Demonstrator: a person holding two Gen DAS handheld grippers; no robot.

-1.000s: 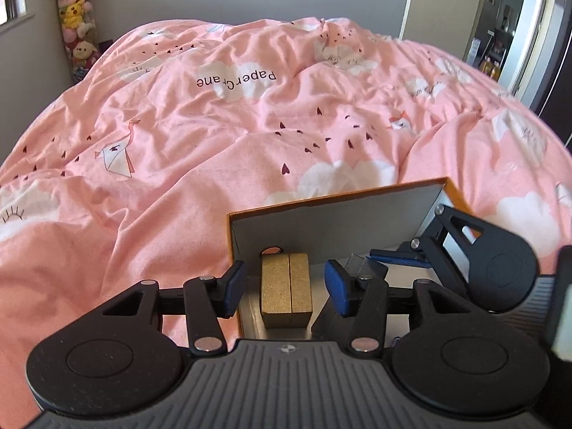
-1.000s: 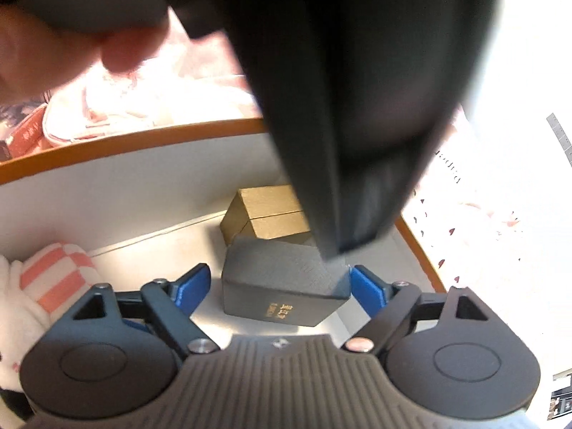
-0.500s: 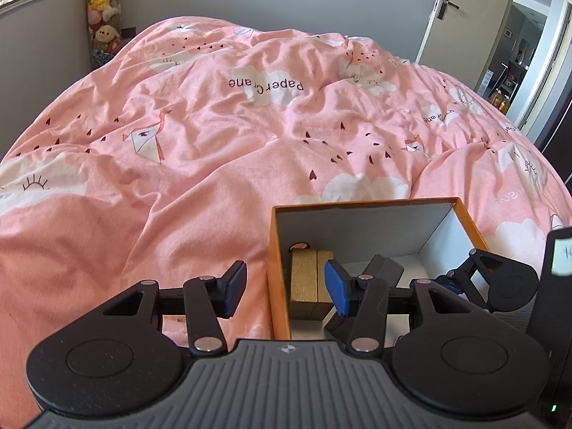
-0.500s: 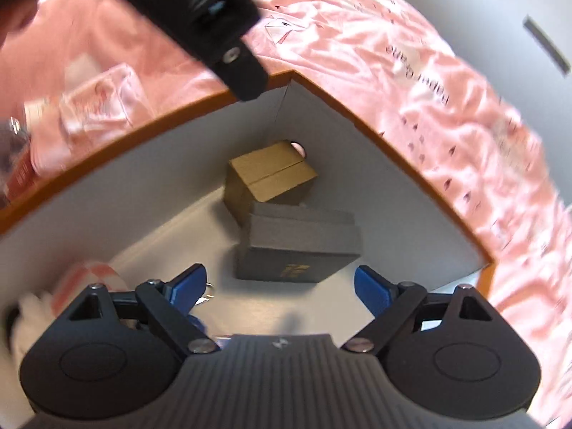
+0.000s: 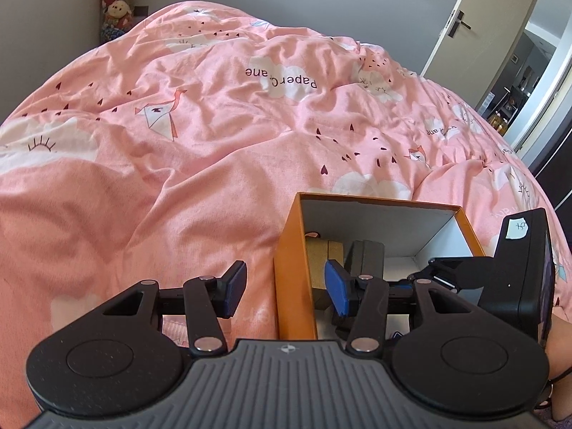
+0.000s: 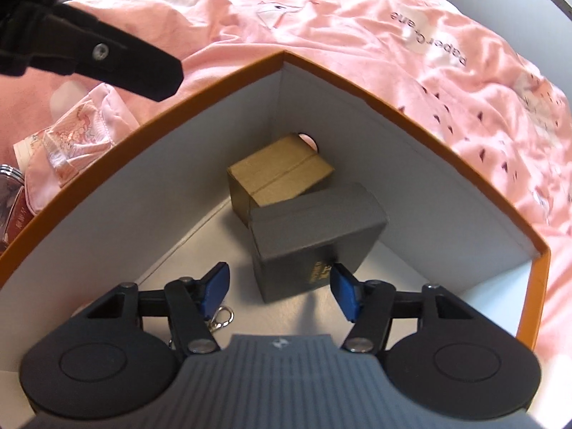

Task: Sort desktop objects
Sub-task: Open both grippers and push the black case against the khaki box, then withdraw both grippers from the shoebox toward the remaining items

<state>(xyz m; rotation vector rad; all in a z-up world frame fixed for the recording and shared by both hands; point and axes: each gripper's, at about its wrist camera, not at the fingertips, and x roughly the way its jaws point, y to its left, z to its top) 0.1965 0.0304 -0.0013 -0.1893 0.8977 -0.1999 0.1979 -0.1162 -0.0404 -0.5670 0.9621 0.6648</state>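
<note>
Boxes, gold (image 6: 279,171) and grey (image 6: 314,236), already sit in the orange bin (image 6: 461,164). My right gripper (image 6: 279,287) has just narrowed, empty; left gripper (image 5: 286,287) half-open, straddling the bin wall. Pink packet (image 6: 82,125) remains outside.

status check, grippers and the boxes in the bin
Left gripper open, straddling orange bin wall. Right gripper open, jaws just closing, empty. Grey box released beside gold box. Nothing blocking.
</note>
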